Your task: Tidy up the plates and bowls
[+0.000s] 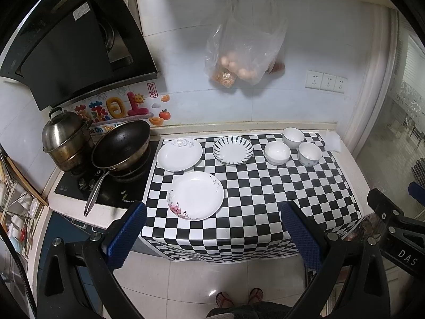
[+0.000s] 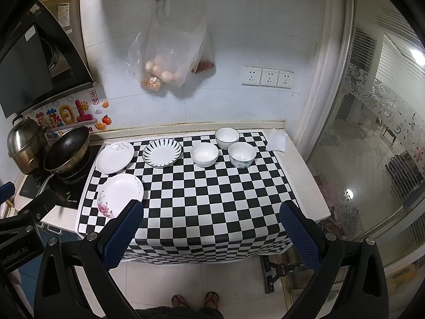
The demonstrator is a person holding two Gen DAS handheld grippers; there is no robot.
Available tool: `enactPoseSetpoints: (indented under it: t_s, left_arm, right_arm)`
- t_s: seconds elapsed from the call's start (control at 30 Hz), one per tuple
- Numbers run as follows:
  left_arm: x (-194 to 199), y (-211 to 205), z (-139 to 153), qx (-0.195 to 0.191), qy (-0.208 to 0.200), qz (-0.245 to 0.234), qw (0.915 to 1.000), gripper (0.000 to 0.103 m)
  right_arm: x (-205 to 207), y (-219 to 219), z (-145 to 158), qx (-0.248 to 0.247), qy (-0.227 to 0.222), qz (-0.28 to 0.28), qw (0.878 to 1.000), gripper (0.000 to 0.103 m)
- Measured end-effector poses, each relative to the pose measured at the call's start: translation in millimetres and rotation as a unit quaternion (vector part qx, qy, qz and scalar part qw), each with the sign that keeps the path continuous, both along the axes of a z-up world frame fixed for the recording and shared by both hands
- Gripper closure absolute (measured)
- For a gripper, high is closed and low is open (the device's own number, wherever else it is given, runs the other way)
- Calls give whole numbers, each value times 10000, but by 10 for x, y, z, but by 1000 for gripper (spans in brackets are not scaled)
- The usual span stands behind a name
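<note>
Three plates lie on the checkered mat (image 1: 265, 199): a pink-flowered plate (image 1: 195, 195) nearest, a white plate with grey print (image 1: 179, 154) behind it, and a striped-rim plate (image 1: 233, 150) in the middle. Three bowls stand at the back right: a white bowl (image 1: 277, 153), a white bowl (image 1: 293, 137) behind it, and a blue-patterned bowl (image 1: 309, 154). The same dishes show in the right wrist view: the flowered plate (image 2: 120, 194), the striped plate (image 2: 162, 152), the bowls (image 2: 204, 154) (image 2: 227, 138) (image 2: 241, 155). My left gripper (image 1: 212, 235) and right gripper (image 2: 211, 235) are open and empty, held above the counter's front edge.
A black wok (image 1: 120, 146) and a steel steamer pot (image 1: 65, 139) sit on the stove at left. Plastic bags (image 1: 239, 50) hang on the wall. A crumpled tissue (image 2: 277, 139) lies at the back right. A glass door (image 2: 372, 133) stands to the right.
</note>
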State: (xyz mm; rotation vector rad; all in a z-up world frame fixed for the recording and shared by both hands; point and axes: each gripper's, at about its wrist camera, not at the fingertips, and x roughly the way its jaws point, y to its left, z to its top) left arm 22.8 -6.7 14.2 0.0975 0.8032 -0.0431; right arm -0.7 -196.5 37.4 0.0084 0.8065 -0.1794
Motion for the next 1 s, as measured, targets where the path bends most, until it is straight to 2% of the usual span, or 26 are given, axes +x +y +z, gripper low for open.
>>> enactPoseSetpoints:
  t_s: [0.27,0.4,0.47,0.57,0.67,0.87,0.93,1.0]
  left_arm:
    - [99,50,-19,-41,-18,-5,10000,0]
    - [285,251,-232,-71,-49,142,9999,0]
    - [426,430,-450,-111,41,283,9995,0]
    - [719,764,-791,-212,358,593,9974,0]
    - [1025,1110,-1248,-334,893,904,9913,0]
    - [1559,1552,-2223,-715,2109,1131,9683,0]
    - [1731,1633,-2484,-710,2329,1181,9627,1]
    - [1891,1709,-2677,-782,2530,1220,9565,1]
  right_arm:
    - [55,30,-51,81,35,18,10000,0]
    - [246,80,-211,333,50,118,9994,0]
    - [404,121,-366,521,206,247,9981,0]
    - [708,241,-662,830,493,475,9942,0]
    - [1059,416,-1056,1033,798,753,9886,0]
    - [1848,753,-2052,1524,1392,1087,9724,0]
    - [2126,826,-2413,1865,1599,1192,9620,0]
    - [2399,911,-2755,1879,1843,1247,9566,0]
